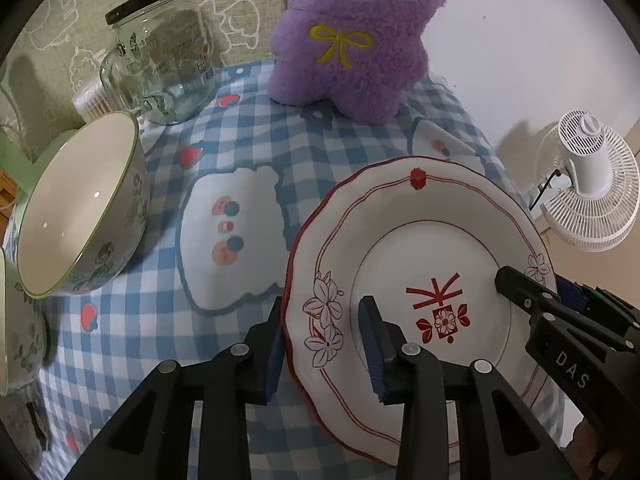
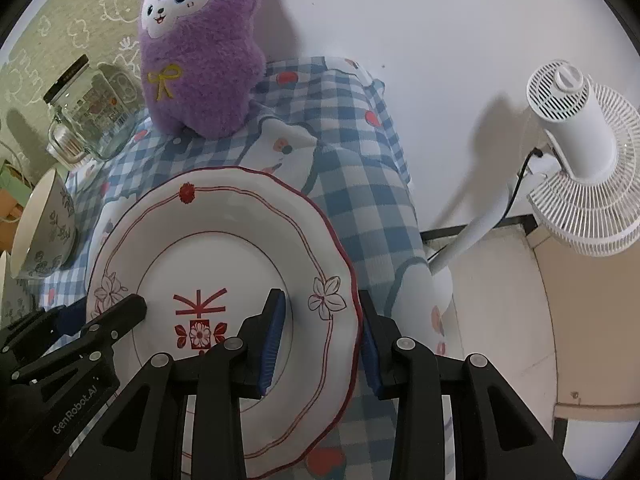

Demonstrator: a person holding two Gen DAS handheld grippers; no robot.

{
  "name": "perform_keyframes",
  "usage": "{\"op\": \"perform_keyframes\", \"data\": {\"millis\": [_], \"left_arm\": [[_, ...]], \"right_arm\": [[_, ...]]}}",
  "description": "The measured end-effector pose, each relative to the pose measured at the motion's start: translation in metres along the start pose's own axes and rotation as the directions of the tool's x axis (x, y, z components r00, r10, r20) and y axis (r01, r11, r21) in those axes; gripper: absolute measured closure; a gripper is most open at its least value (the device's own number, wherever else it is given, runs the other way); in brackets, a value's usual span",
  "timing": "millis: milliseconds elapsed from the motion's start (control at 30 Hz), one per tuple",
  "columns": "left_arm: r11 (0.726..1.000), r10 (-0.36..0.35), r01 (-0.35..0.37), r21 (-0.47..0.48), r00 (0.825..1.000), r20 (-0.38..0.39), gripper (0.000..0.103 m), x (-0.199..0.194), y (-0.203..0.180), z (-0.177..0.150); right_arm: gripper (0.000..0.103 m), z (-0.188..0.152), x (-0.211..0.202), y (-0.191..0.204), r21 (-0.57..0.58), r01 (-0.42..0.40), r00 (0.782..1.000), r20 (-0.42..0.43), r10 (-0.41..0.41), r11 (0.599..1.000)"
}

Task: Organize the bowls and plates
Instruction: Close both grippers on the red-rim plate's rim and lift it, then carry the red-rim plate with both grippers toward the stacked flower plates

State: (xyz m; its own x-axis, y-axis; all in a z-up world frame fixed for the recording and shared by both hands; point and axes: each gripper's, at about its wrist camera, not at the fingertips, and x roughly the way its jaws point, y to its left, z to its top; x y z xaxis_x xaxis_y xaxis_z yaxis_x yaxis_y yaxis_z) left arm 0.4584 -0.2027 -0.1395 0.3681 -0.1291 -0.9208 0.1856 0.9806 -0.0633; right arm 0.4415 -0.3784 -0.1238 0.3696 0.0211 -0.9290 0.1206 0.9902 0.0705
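- White scalloped ceramic plate w/ red rim line & red flower motif point(image 1: 404, 240) lies on the blue-and-white checked tablecloth point(image 1: 168, 320), near the table's right edge.
- Left gripper point(image 1: 324, 340): black frame, blue pads, straddles plate's left rim – one finger outside the edge, other over the plate face. Pads look pressed on the rim, so clamped on plate.
- Right gripper point(image 2: 320, 340): same build, straddles plate's right rim, one pad on the face, other outside the edge; clamped on plate too.
- Each gripper shows in the other's view at the opposite side of the plate.
- Whether plate is off the cloth: can't tell.
- White ceramic bowl w/ dark floral print & thin green rim point(image 1: 80, 212) sits on cloth well left of plate, apart from it.
- 2nd floral piece at far left edge point(image 1: 16, 320), only partly in view.
- Clear glass jar w/ handle & black lid point(image 1: 160, 64) at back left, behind bowl.
- Purple plush toy w/ yellow bow point(image 1: 352, 40) upright at back centre.
- White fan point(image 2: 580, 160) off the table, to the right.
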Motion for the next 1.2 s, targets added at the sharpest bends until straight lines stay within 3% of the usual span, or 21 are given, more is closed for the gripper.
{"op": "perform_keyframes", "data": {"millis": [600, 1200], "left_arm": [[1.000, -0.013, 0.013, 0.006, 1.000, 0.021, 0.068, -0.027, -0.004, -0.016], [1.000, -0.015, 0.015, 0.006, 0.997, 0.077, 0.069, -0.086, -0.001, -0.026]], "right_arm": [[0.065, -0.018, -0.029, 0.004, 0.005, 0.019, 1.000, 0.018, -0.020, 1.000], [0.065, -0.036, -0.083, 0.022, 0.004, 0.019, 0.999, 0.046, -0.019, 1.000]]}}
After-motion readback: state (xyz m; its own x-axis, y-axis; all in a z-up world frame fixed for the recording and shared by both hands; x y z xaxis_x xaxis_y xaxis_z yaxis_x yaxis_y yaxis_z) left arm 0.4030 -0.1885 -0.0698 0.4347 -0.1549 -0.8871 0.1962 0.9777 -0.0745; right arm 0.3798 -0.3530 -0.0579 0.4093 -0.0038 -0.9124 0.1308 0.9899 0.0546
